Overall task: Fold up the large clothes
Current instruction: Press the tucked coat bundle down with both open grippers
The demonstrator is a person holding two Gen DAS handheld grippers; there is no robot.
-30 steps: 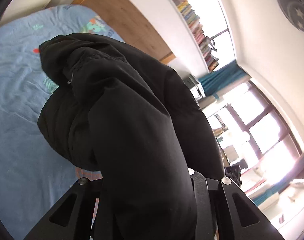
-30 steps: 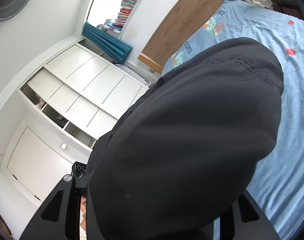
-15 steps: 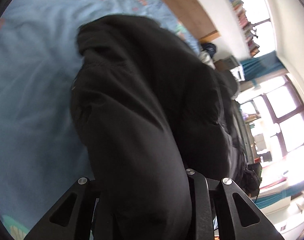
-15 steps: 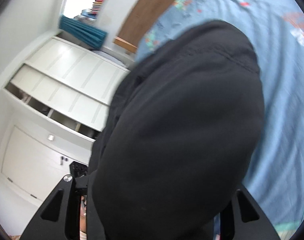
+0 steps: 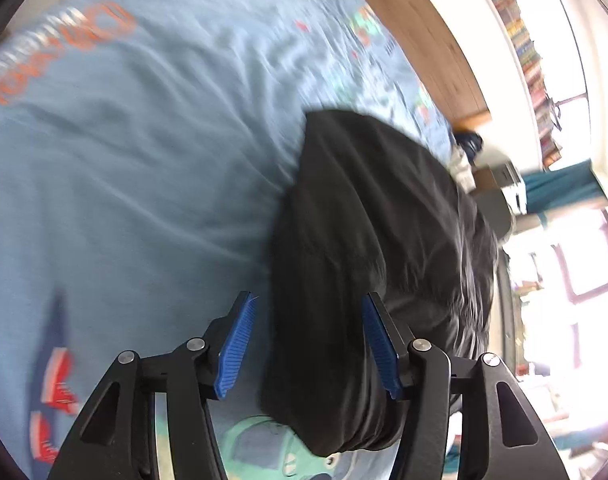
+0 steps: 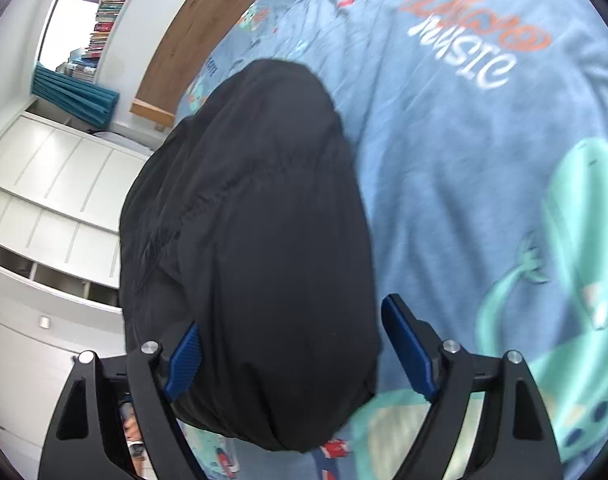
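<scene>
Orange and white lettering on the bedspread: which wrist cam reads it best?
Right wrist: the lettering lies sharp enough to see both the orange and the white line. Left wrist shows only a smeared orange-and-white streak at the frame's edge.

- A home bedroom: a bed with a printed blue duvet [image 6: 464,140] spreads ahead of the claws.
- Wooden headboard [image 5: 420,36], bookshelf [image 5: 524,52], white wardrobe [image 6: 55,184] beyond.
</scene>
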